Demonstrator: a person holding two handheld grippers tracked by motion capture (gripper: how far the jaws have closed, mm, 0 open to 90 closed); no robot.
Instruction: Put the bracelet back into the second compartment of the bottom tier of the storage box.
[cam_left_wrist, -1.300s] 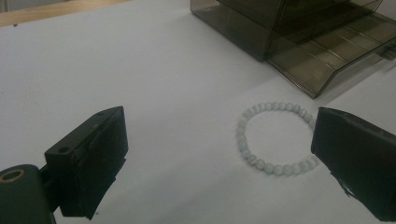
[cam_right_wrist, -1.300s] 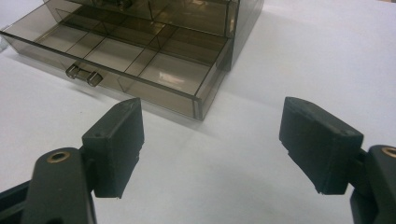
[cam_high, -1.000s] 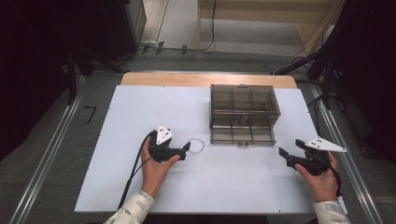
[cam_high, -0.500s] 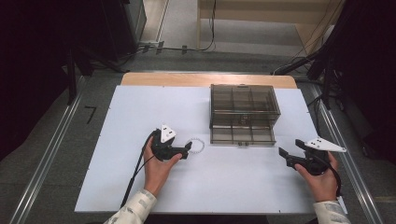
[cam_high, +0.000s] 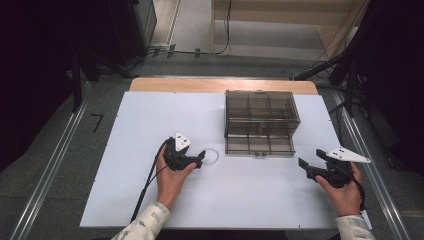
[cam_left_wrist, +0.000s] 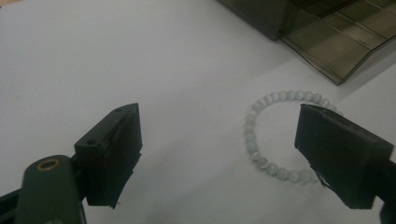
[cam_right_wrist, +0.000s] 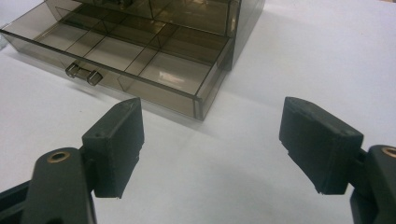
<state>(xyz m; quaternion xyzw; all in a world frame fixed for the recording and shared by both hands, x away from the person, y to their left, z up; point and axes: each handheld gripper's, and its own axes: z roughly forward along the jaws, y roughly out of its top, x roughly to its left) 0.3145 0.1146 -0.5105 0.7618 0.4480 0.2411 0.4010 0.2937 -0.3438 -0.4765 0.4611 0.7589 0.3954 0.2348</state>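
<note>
Bracelet (cam_left_wrist: 275, 135) of pale round beads lies flat; left gripper (cam_left_wrist: 219, 154) fingers wide, just been closing.

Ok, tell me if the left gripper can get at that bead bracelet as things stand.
Probably yes. The bead bracelet lies flat on the white table, just ahead of the left gripper. Its jaws have just been closing a little but stand wide, one beside the ring, nothing in between.

A bracelet (cam_left_wrist: 275, 135) of pale, milky, softly glossy beads lies on a smooth, matt white table top (cam_high: 140, 130), backed by a strip of bare light wood (cam_high: 175, 85). The drawer box (cam_high: 260, 120) is smoky, see-through glossy plastic with a small shiny metal-looking pull (cam_right_wrist: 84, 73). Matt black plastic forms the left gripper (cam_left_wrist: 219, 154) and right gripper (cam_right_wrist: 212, 144).
</note>
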